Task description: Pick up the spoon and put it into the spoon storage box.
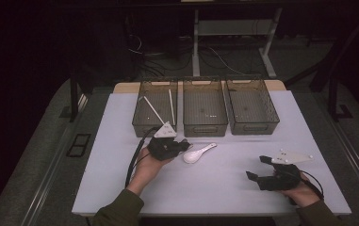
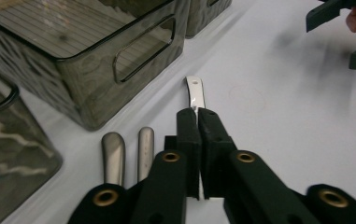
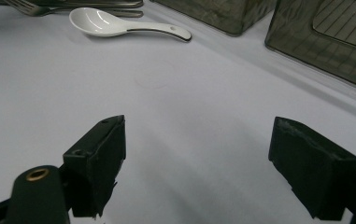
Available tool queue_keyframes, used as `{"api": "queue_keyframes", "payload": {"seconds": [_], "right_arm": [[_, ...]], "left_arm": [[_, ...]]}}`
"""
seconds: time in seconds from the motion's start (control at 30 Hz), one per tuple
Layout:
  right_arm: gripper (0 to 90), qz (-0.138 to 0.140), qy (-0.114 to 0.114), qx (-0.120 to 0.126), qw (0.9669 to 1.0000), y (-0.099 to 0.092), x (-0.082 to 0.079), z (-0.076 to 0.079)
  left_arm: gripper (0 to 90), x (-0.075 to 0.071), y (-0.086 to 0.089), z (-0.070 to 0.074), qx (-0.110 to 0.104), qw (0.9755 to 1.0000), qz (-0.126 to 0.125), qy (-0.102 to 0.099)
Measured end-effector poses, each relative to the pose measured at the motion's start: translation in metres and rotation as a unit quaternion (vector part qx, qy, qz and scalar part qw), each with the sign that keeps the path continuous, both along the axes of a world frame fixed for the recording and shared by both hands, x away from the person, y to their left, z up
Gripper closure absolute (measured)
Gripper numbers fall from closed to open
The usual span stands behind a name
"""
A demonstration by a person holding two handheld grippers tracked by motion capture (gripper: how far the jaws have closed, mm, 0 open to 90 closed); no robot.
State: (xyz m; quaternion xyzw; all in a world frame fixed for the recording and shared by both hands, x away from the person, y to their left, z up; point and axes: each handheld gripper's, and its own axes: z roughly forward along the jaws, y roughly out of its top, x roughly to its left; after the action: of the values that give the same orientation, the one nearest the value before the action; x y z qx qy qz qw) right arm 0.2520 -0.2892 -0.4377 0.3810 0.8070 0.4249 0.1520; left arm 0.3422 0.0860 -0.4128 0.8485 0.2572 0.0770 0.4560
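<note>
A: How are the jaws of the left gripper (image 2: 198, 116) seen?

B: They are pressed together on the handle of the white spoon (image 1: 198, 153); in the left gripper view its end (image 2: 195, 92) is seen sticking out just past the jaw tips. Two metal handles (image 2: 113, 156) are seen lying on the worktop (image 2: 278, 121) just left of the jaws. A dark bin (image 2: 91, 51) is seen ahead and to the left, and the other gripper far ahead to the right.

A: And the right gripper (image 3: 199, 154)?

B: Its jaws are held wide apart, with only bare worktop between them. The spoon (image 3: 115, 23) is seen well ahead and to the left of them, bowl up, with a fork (image 3: 31, 10) just behind it. Two bins (image 3: 325, 42) are seen ahead to the right.

A: From above?

B: Three bins (image 1: 205, 107) are seen in a row beyond both grippers, the left one (image 1: 170, 146) at the spoon, the right one (image 1: 258, 168) well apart. White sticks (image 1: 154, 109) are seen in the left bin.
</note>
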Motion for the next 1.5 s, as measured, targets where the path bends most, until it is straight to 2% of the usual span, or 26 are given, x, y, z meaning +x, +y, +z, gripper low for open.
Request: {"api": "queue_keyframes", "payload": {"seconds": [0.37, 0.53, 0.57, 0.6, 0.63, 0.77, 0.87, 0.9, 1.0, 1.03, 1.13, 1.23, 1.4, 1.43, 1.47, 1.5], "right_arm": [[18.9, 0.001, -0.002, 0.002, 1.0, 0.0, 0.0, 0.001], [18.9, 0.001, -0.004, 0.002, 1.0, 0.0, 0.0, 0.001], [18.9, 0.0, -0.002, 0.004, 1.0, 0.0, 0.0, 0.001], [18.9, 0.0, -0.002, 0.004, 1.0, 0.0, 0.0, 0.001], [18.9, 0.0, -0.001, 0.004, 1.0, 0.0, 0.0, 0.002], [18.9, 0.0, -0.001, 0.005, 1.0, 0.0, 0.0, 0.002], [18.9, -0.001, -0.001, 0.006, 1.0, 0.0, 0.0, 0.001], [18.9, -0.001, -0.001, 0.007, 1.0, 0.0, 0.0, 0.002], [18.9, 0.001, -0.002, 0.008, 1.0, 0.0, 0.0, 0.002], [18.9, 0.003, -0.004, 0.007, 1.0, 0.001, 0.0, 0.002], [18.9, 0.004, -0.004, 0.007, 1.0, 0.001, 0.0, 0.002], [18.9, 0.006, -0.006, 0.007, 0.9999, 0.002, -0.001, 0.002], [18.9, 0.005, -0.006, 0.008, 0.9999, 0.002, -0.001, 0.003], [18.9, 0.006, -0.006, 0.007, 0.9999, 0.002, -0.001, 0.003], [18.9, 0.006, -0.006, 0.007, 0.9999, 0.002, -0.001, 0.003], [18.9, 0.006, -0.006, 0.007, 0.9999, 0.002, -0.001, 0.003]], "left_arm": [[89.0, 0.023, -0.034, -0.008, 0.026, 0.9996, -0.013, 0.005], [89.0, 0.032, -0.052, -0.014, 0.049, 0.9986, -0.018, 0.008], [89.0, 0.035, -0.06, -0.017, 0.057, 0.9981, -0.02, 0.011], [89.0, 0.035, -0.06, -0.017, 0.057, 0.9981, -0.02, 0.011], [89.0, 0.038, -0.066, -0.02, 0.067, 0.9974, -0.02, 0.012], [89.0, 0.044, -0.073, -0.023, 0.075, 0.997, -0.014, 0.011], [89.1, 0.045, -0.076, -0.025, 0.075, 0.997, -0.012, 0.016], [89.0, 0.045, -0.079, -0.027, 0.086, 0.996, -0.012, 0.018], [89.1, 0.044, -0.081, -0.029, 0.088, 0.9958, -0.013, 0.021], [89.1, 0.044, -0.081, -0.028, 0.096, 0.9949, -0.018, 0.022], [89.1, 0.043, -0.081, -0.028, 0.093, 0.9952, -0.018, 0.025], [89.1, 0.041, -0.083, -0.028, 0.099, 0.9943, -0.031, 0.026], [89.1, 0.039, -0.087, -0.028, 0.095, 0.9941, -0.045, 0.029], [89.1, 0.039, -0.088, -0.028, 0.097, 0.9935, -0.055, 0.023], [89.1, 0.037, -0.09, -0.029, 0.093, 0.9938, -0.053, 0.031], [89.1, 0.037, -0.091, -0.028, 0.099, 0.9927, -0.064, 0.026]]}}
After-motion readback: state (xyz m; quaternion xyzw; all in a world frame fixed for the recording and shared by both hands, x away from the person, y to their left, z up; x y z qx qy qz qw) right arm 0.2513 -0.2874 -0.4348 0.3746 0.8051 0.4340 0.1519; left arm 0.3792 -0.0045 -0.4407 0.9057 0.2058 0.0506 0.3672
